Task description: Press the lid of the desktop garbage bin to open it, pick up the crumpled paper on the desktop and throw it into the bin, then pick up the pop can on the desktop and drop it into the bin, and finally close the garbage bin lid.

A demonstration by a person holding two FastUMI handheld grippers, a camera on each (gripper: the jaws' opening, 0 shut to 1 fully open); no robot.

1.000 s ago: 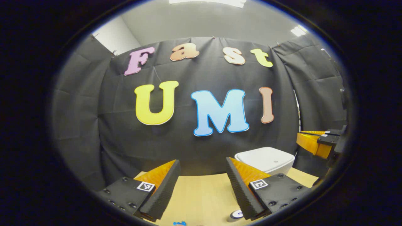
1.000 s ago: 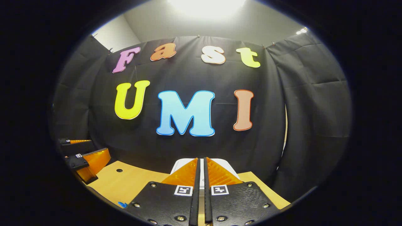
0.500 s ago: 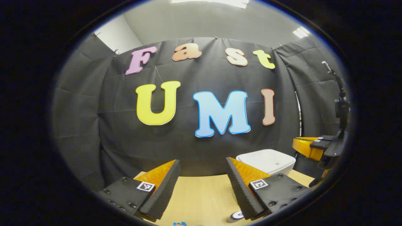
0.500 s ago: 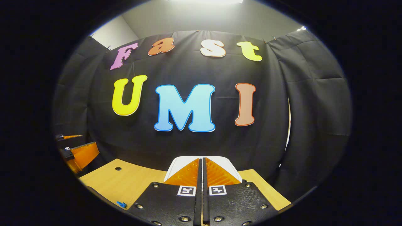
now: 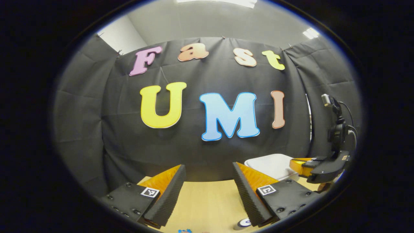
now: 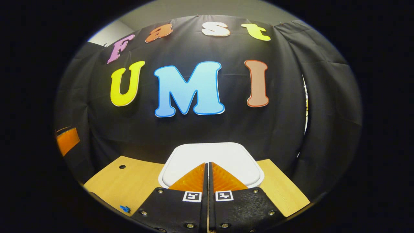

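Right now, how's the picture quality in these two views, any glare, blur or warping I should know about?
Left gripper view: sharp, with ceiling lights bright at the top edge; fisheye warping bows the booth wall and bends the table. Right gripper view: also sharp and evenly lit, no glare on the white bin lid; the right hand-held gripper looms large at the bottom, and the table edges curve.

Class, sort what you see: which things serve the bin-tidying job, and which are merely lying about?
Job: bin lid; right tool; left tool; what looks like the can top.
Lying about: blue scrap; table hole.
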